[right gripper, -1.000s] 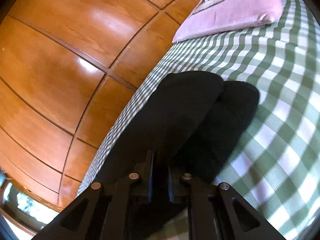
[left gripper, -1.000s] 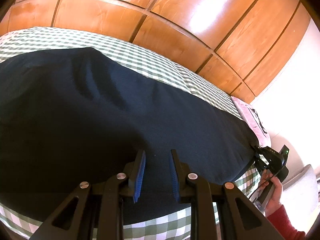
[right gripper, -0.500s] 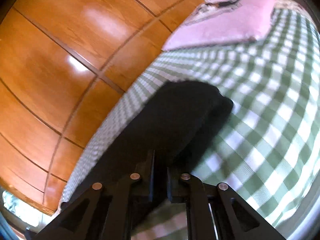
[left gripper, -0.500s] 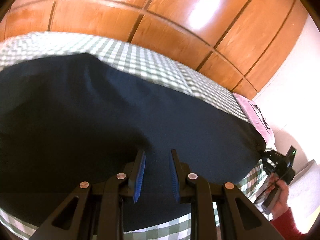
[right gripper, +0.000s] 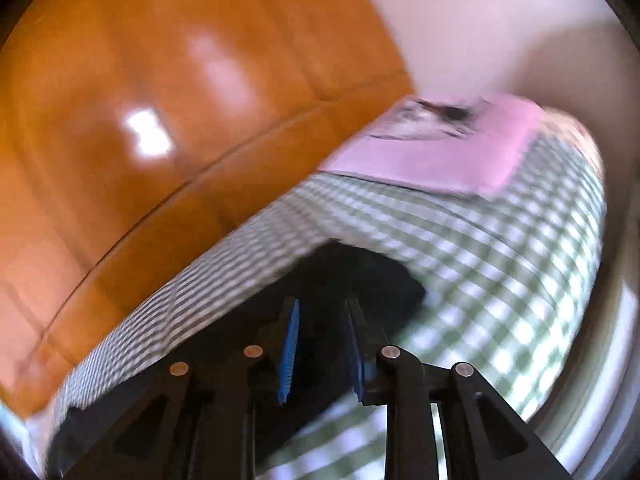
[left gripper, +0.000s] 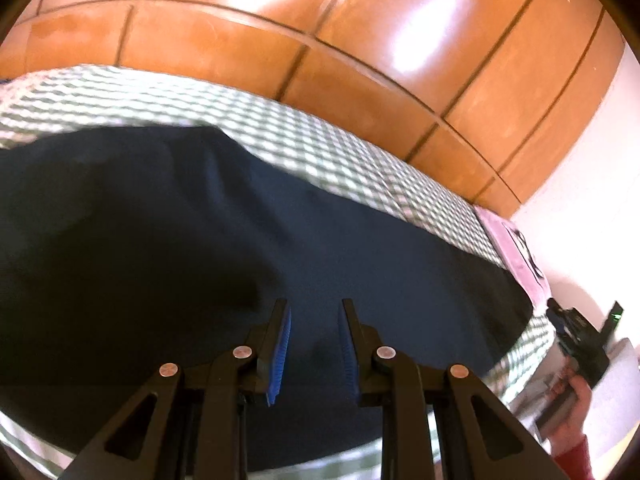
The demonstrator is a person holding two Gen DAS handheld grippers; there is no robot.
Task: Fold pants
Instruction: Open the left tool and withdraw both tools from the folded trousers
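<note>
Dark navy pants (left gripper: 200, 240) lie spread across a green-checked bed (left gripper: 280, 128). My left gripper (left gripper: 314, 308) hovers low over their middle, its blue pads apart with nothing between them. In the right wrist view the leg end of the pants (right gripper: 360, 276) lies flat on the sheet (right gripper: 500, 260). My right gripper (right gripper: 322, 308) is lifted just above it, its jaws opening, and no cloth is pinched between the pads. The picture there is blurred by motion. The right gripper (left gripper: 568, 324) also shows at the far right of the left wrist view, held by a hand (left gripper: 572, 400).
A pink pillow (right gripper: 440, 152) lies at the head of the bed beyond the leg ends. A glossy wooden panelled wall (left gripper: 360, 40) runs along the far side of the bed. A red sleeve (left gripper: 572, 456) shows at the bed's near right corner.
My right gripper, shut on the pants' leg end before, has let go with its pads now apart, and it has risen and tipped toward the pillow. The left gripper has shifted only a little.
</note>
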